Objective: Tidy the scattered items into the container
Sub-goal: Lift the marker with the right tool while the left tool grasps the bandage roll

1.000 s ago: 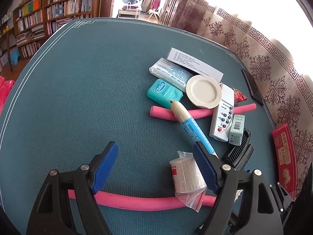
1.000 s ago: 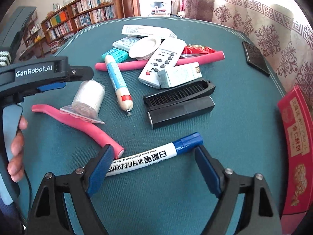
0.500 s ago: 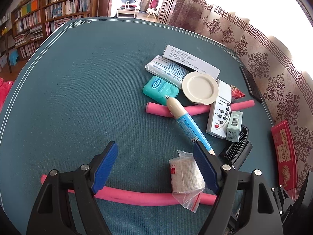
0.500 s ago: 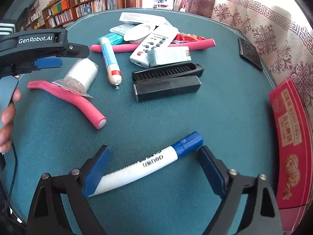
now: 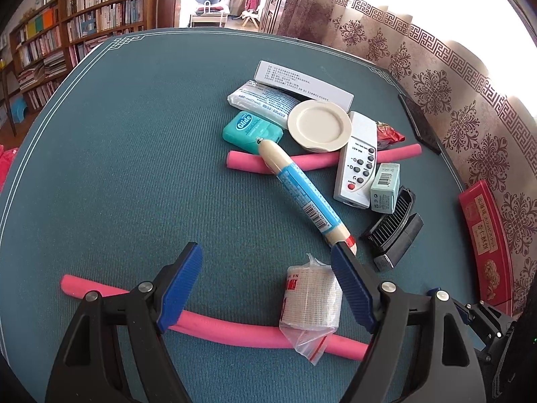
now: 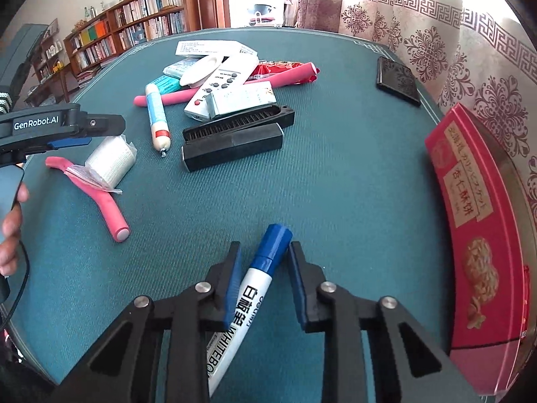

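So our right gripper (image 6: 263, 268) is closing in on the whiteboard marker (image 6: 250, 288) right now. The marker sits between the two blue pads, blue cap poking out past the fingertips, white barrel running back toward the camera. The pads look like they're touching it on both sides, so we'd call it clamped, though the jaws are closing at this moment.

Our left gripper (image 5: 266, 285) has its jaws wide apart with nothing gripped. It hangs over the bagged bandage roll (image 5: 310, 302), which sits just inside the right-hand pad, resting on a long pink foam stick (image 5: 228, 327) that runs across under both fingers.

Taking the bandage roll as our landmark: just beyond it lies a blue-and-cream tube (image 5: 302, 191), angled away toward the main pile. That pile is further out, with a teal floss box (image 5: 251, 127), a small white plate (image 5: 319, 126), a grey remote (image 5: 357, 159), a little green box (image 5: 386, 186), a second pink stick (image 5: 322, 161) and some white packets. A black comb in its case (image 5: 394, 225) sits off to the right of the roll. The red tin (image 6: 480, 235), well to the right of all that, near the table (image 5: 117, 168) edge, is the only container-looking thing we see.
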